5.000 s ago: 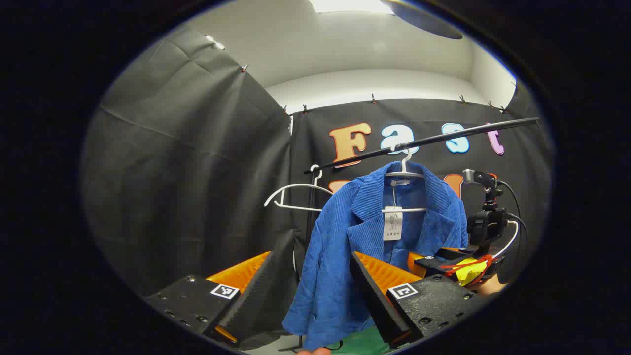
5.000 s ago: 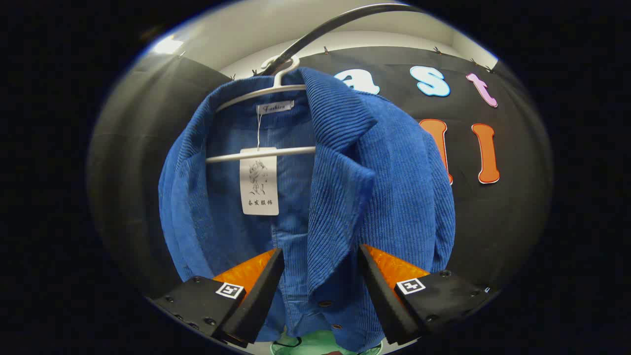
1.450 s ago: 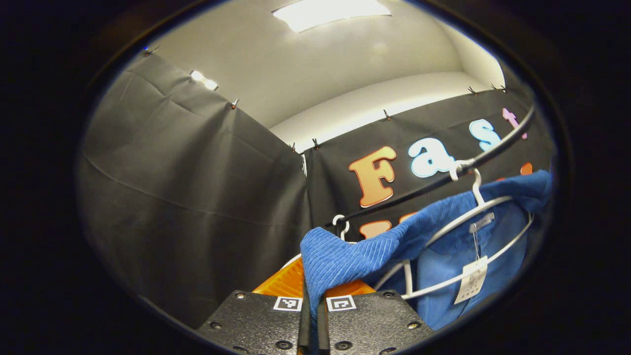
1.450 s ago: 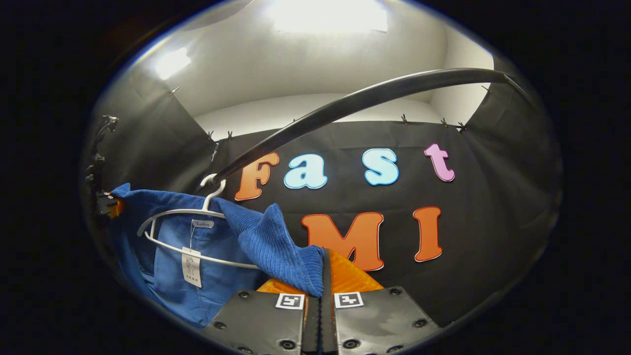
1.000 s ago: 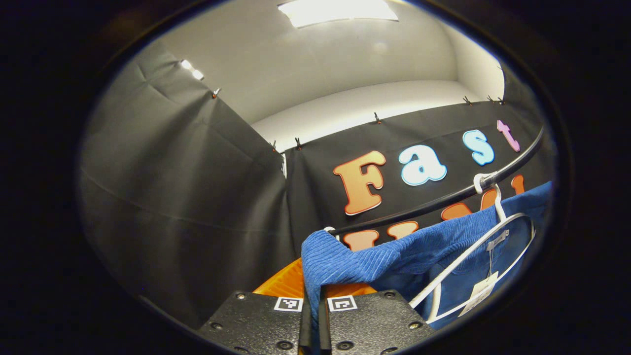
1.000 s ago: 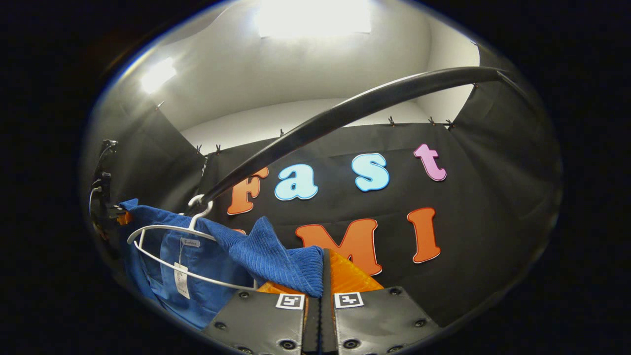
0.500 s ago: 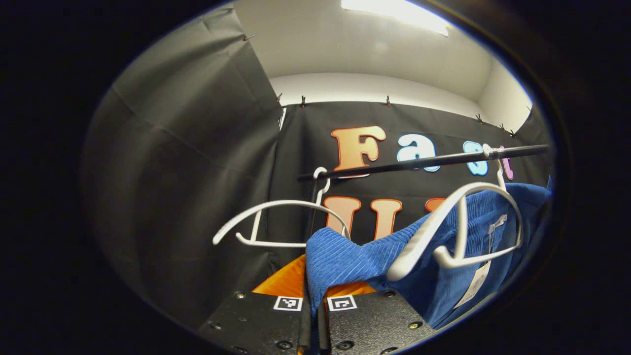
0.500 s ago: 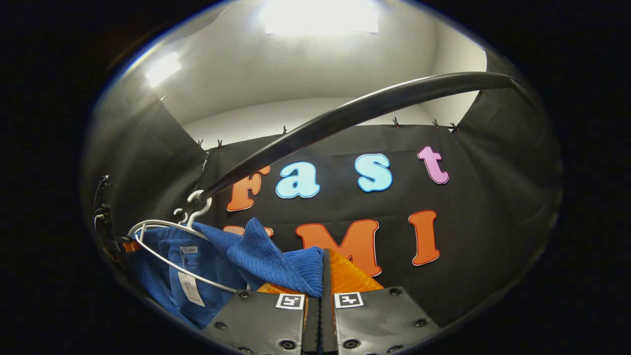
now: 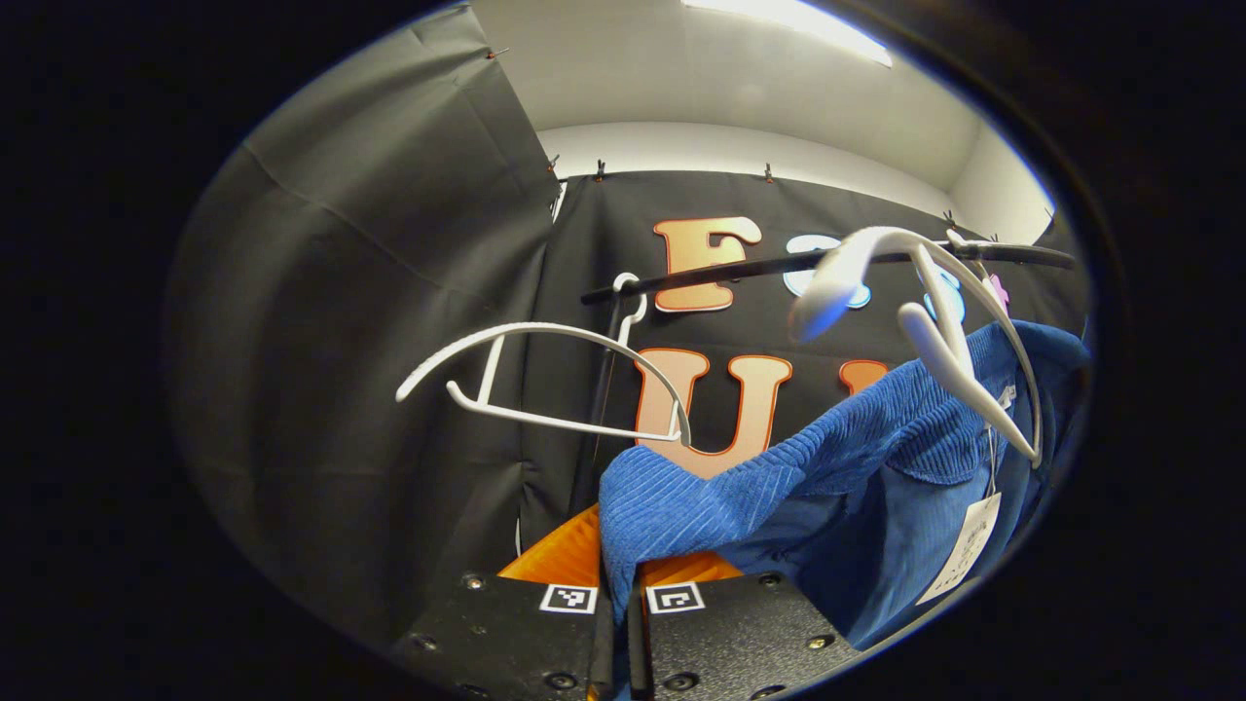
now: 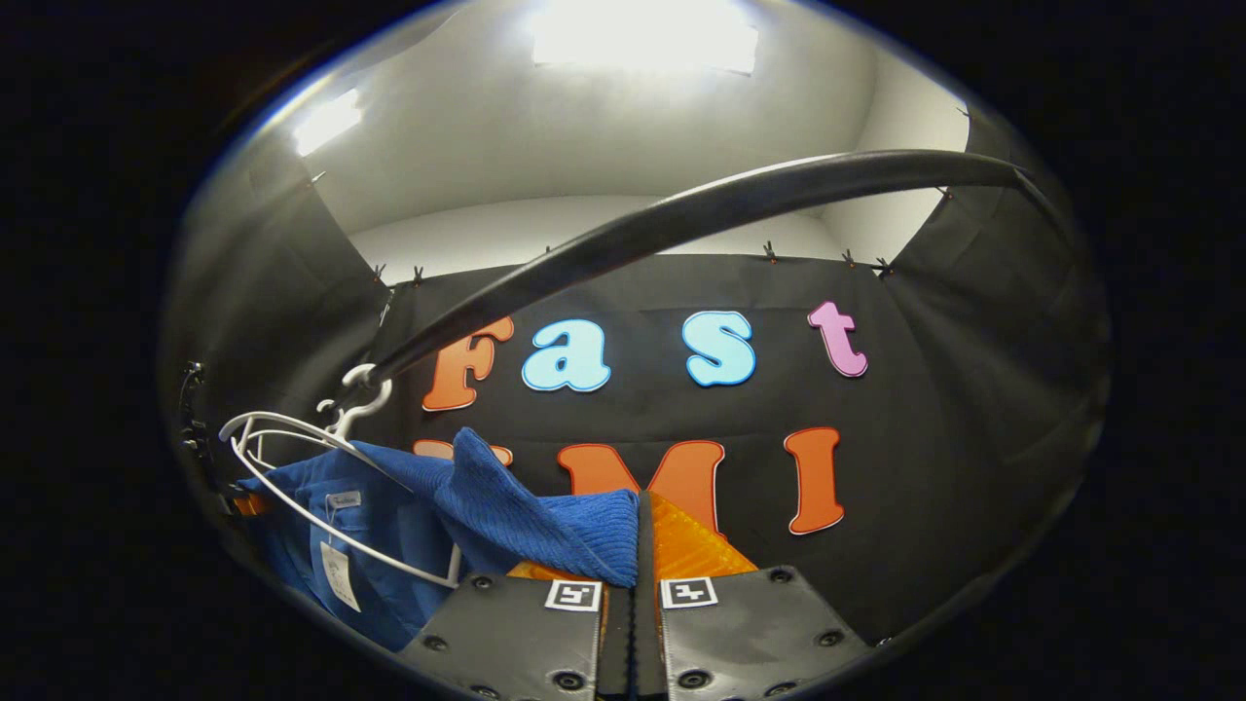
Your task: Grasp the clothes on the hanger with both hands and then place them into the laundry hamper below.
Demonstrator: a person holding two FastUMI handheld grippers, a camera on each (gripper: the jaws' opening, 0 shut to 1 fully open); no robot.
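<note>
Both grippers, left (image 9: 617,594) and right (image 10: 633,584), clamp the blue corduroy jacket (image 9: 837,487), whose collar could snag the tilted white hanger (image 9: 934,321).

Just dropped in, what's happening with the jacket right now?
Both grippers are clamped on the blue corduroy jacket: the left gripper pinches one fold of it and the right gripper another. The jacket's hanger hangs tilted from the black rail, with one end bare and the cloth draped below it. A second, empty hanger hangs on the rail nearby. The jacket is not yet in a hamper.
</note>
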